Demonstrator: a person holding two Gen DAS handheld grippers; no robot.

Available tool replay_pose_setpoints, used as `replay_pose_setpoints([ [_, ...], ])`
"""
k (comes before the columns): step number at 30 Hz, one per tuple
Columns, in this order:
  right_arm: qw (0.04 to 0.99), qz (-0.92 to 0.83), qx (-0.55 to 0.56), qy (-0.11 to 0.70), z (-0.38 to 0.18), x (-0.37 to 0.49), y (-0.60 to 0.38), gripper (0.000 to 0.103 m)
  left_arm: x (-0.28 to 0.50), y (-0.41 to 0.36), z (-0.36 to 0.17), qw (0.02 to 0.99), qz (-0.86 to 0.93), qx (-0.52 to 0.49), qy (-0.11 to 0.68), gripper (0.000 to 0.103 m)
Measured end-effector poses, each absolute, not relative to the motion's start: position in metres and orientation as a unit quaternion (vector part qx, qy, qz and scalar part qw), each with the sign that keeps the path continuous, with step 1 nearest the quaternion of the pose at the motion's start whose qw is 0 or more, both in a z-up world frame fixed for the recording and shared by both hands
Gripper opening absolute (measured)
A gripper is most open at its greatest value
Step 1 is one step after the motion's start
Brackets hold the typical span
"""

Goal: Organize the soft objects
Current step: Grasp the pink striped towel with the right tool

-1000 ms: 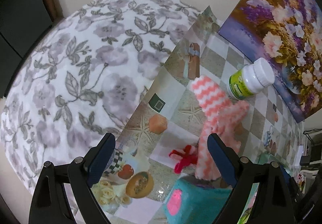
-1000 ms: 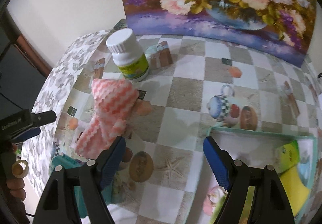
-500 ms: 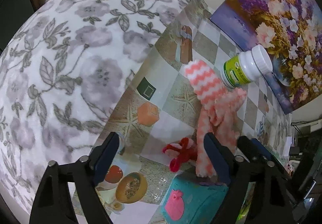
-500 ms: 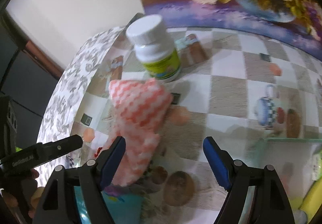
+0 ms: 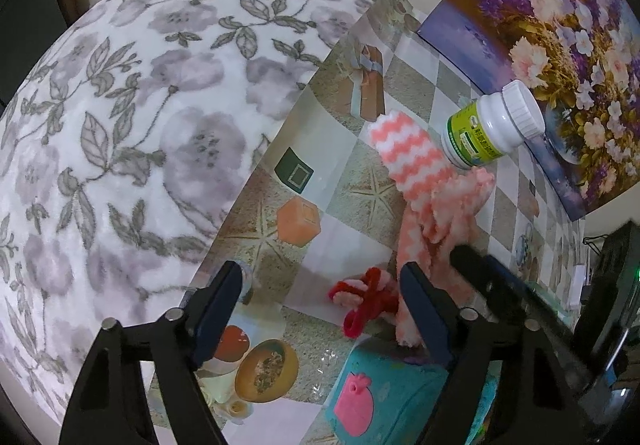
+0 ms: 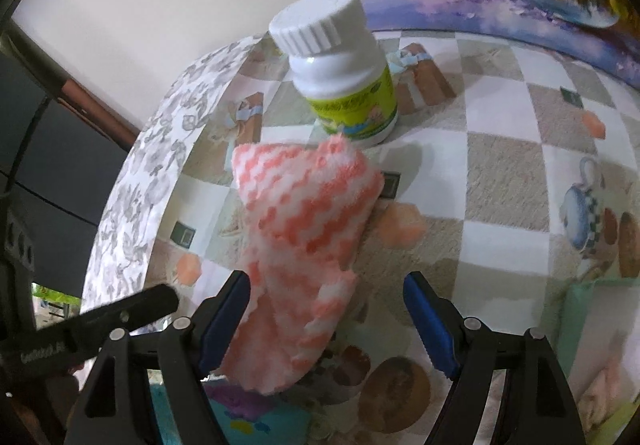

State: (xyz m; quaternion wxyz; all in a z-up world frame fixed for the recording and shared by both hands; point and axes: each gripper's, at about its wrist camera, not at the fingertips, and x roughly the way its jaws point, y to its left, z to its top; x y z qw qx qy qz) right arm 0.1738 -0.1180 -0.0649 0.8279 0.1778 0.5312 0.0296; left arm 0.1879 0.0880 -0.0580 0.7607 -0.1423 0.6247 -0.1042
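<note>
Black claw [image 6: 326,321], blue pads [image 6: 428,325], silver screws.

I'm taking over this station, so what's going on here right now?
A person is tidying soft things with two handheld grippers. The right gripper is open over the pink-and-white cloth, which lies beside the white bottle on the table; its pads are not pressing on it. The left gripper, its jaws just closing a little but open, hangs above a red fuzzy twist, holding nothing.
</note>
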Motion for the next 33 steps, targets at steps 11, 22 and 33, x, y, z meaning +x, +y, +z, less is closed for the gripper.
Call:
replay_pose_setpoints([
  [11, 0.816, 0.022, 0.153, 0.558, -0.063, 0.211, -0.107, 0.081, 0.186, 0.093, -0.058, 0.760, -0.092, -0.142, 0.628, 0.078],
  [22, 0.800, 0.029, 0.042, 0.597, -0.074, 0.232, -0.074, 0.080, 0.185, 0.094, -0.058, 0.760, -0.089, -0.143, 0.628, 0.078],
  [33, 0.790, 0.015, 0.012, 0.613, -0.083, 0.237, -0.073, 0.071, 0.185, 0.093, -0.058, 0.756, -0.094, -0.146, 0.632, 0.078],
])
